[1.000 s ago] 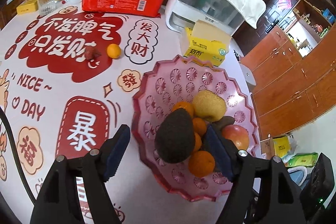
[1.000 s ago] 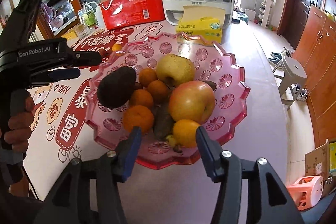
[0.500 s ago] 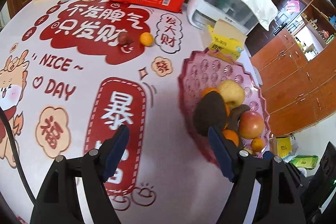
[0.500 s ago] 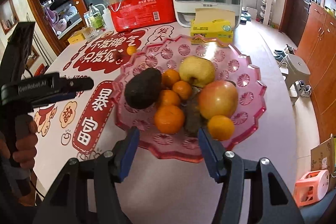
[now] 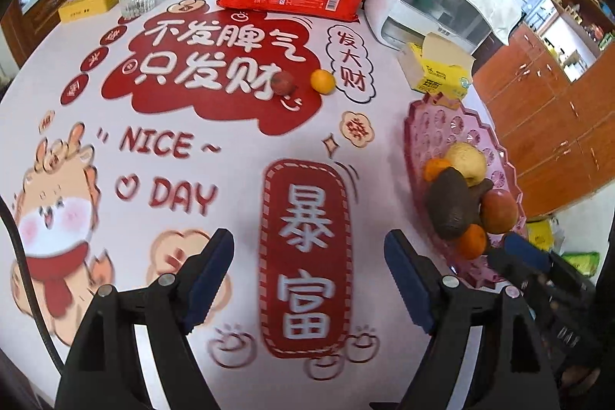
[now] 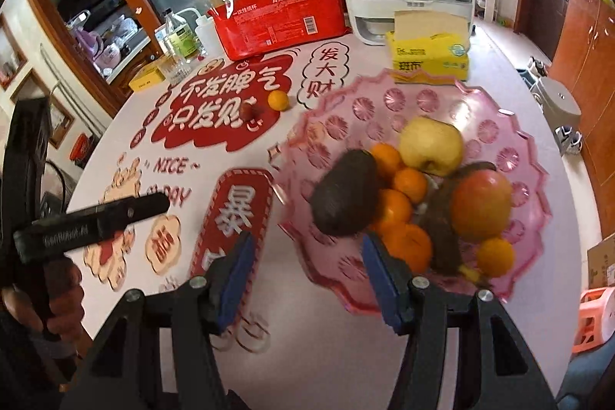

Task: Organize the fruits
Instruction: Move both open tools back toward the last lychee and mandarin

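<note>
1. The desk point(image 5: 238, 125) is covered with a printed cloth.
2. The bowl point(image 6: 519, 156) is loaded with an avocado point(image 6: 344, 193), apples and oranges.
3. Left gripper point(image 5: 307, 279) and right gripper point(image 6: 305, 275): jaws are held apart, empty, above the desk.
4. An orange point(image 5: 322, 82) and a red fruit point(image 5: 283, 82) are located on the desk, well apart from the bowl.

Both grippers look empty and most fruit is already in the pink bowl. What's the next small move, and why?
Probably send the open left gripper forward toward the small orange and the reddish fruit beside it. Those two lie on the tablecloth, outside the pink bowl, and the left view faces them.
</note>
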Demonstrator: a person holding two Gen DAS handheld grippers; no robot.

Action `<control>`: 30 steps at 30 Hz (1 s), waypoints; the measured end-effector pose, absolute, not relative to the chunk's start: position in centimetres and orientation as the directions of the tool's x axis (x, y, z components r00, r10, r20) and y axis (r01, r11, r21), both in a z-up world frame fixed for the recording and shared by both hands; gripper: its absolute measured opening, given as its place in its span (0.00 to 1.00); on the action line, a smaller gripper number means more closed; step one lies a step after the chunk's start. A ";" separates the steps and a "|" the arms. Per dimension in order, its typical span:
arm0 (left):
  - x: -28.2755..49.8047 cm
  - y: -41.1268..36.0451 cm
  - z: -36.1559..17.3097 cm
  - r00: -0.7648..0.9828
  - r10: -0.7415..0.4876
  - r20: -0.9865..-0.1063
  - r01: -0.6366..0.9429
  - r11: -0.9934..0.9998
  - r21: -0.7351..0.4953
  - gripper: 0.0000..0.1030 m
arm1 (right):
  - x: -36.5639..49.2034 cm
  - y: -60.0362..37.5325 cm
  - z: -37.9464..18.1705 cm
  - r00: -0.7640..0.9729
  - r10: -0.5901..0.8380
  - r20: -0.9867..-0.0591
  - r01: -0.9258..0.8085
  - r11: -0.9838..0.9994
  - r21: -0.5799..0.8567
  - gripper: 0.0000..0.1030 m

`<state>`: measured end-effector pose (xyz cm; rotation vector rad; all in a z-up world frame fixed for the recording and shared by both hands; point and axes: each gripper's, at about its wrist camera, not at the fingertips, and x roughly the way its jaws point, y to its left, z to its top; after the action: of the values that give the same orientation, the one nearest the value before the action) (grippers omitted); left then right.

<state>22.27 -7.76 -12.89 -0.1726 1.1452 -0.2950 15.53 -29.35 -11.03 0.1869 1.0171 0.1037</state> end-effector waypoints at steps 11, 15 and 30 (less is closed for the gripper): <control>28.3 -4.6 -11.9 0.376 -0.326 -0.868 0.270 0.934 -0.234 0.78 | 22.8 -26.4 -9.3 0.540 0.150 -0.828 0.067 0.973 0.220 0.61; 30.9 -4.5 -11.7 0.380 -0.316 -0.869 0.318 0.927 -0.199 0.78 | 26.0 -25.9 -9.0 0.538 0.161 -0.828 0.092 0.964 0.248 0.62; 39.3 -6.4 -14.2 0.403 -0.350 -0.846 0.403 0.897 -0.180 0.78 | 36.9 -24.9 -10.5 0.488 0.202 -0.849 0.144 0.941 0.307 0.62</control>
<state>39.32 -6.36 -14.23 0.0559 1.0541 -0.4762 36.91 -24.93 -10.50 0.3614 1.0669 0.0363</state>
